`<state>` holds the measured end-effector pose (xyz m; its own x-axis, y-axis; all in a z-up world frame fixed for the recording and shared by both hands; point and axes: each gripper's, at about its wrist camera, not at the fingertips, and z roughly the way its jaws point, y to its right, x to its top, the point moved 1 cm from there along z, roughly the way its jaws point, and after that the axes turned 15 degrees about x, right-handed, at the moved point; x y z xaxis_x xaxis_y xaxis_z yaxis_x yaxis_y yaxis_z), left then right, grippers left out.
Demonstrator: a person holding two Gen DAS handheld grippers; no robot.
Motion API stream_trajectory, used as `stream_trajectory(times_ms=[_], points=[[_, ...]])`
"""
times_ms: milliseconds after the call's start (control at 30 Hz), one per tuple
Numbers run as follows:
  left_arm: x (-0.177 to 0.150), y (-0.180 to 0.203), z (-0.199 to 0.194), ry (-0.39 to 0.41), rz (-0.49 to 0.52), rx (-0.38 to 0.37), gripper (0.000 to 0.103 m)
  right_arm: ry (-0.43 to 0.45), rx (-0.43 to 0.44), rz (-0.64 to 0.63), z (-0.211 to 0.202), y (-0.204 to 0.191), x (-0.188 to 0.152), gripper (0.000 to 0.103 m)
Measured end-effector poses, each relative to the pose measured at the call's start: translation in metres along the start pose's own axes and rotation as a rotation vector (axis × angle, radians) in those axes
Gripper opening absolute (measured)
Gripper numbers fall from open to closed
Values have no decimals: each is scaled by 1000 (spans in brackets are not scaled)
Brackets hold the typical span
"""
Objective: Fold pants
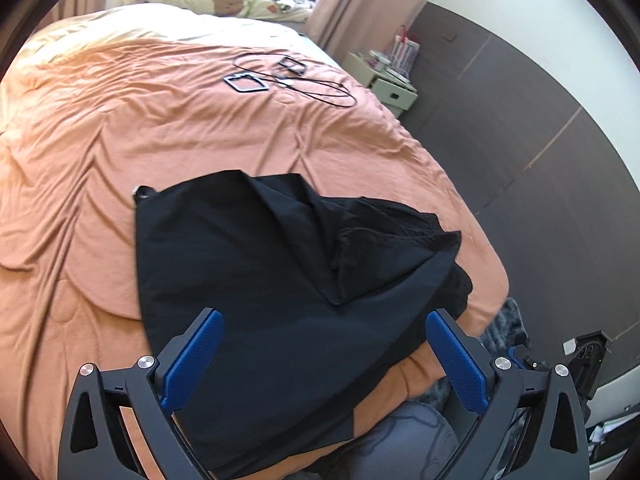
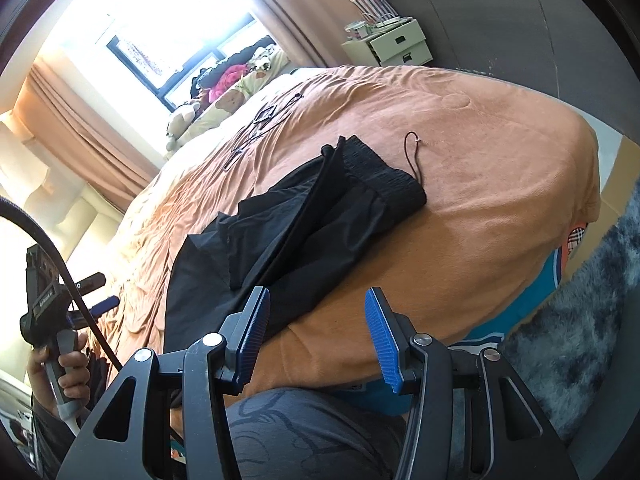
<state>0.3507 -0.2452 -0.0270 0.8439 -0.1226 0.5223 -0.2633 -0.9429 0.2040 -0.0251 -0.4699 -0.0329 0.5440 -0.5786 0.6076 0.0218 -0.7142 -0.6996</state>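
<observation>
The black pants (image 1: 280, 264) lie half-folded on the orange bed (image 1: 120, 128), bunched toward three o'clock; the left hand-held gripper (image 1: 324, 356) hovers over their near edge, jaws wide apart, clasping nothing; the right hand-held gripper (image 2: 316, 336) stands part open and empty; a careless pinch risks catching bedcover, or dragging the loose upper layer askew.

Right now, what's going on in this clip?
A person with a claw in each hand is folding black pants on a bed with an orange cover. The pants lie bunched and partly folded near the bed's edge, waistband on the far side in the right wrist view. The left claw is wide open above the pants, gripping nothing. The right claw is open and empty too, hovering by the bed's edge.
</observation>
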Motion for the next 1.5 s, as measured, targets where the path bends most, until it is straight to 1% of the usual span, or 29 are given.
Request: stream_trajectory(times_ms=[100,333,533,667,800,1000,1067,1133,1267,1400,1467,1500], points=[[-3,-9,-3,5,-14,-15,102,-1,2,-11,7,-5,-3,48],[-16,-36,-10,0,-49,-9,102,-20,-2,-19,28,-13,-5,48],[-21,-60,-9,-7,-95,25,102,-39,-13,-42,49,-19,3,48],[-22,-75,2,-25,-152,4,102,-54,-32,-53,64,-17,17,48],[-26,-88,20,-28,-199,16,102,-66,-58,-49,83,-7,36,48],[-32,-106,59,-52,-272,-25,102,-91,-104,-32,116,15,64,48],[-33,-109,68,-63,-281,-31,101,-102,-104,-30,127,21,72,48],[-35,-112,72,-65,-290,-39,101,-108,-111,-28,136,23,79,48],[-39,-115,74,-43,-306,-68,101,-110,-101,-48,152,21,93,48],[-41,-116,79,-44,-312,-76,100,-118,-142,-67,173,21,105,48],[-43,-118,81,-48,-324,-94,99,-131,-161,-70,181,24,107,48],[-44,-119,82,-50,-325,-94,98,-135,-181,-73,185,27,107,45]])
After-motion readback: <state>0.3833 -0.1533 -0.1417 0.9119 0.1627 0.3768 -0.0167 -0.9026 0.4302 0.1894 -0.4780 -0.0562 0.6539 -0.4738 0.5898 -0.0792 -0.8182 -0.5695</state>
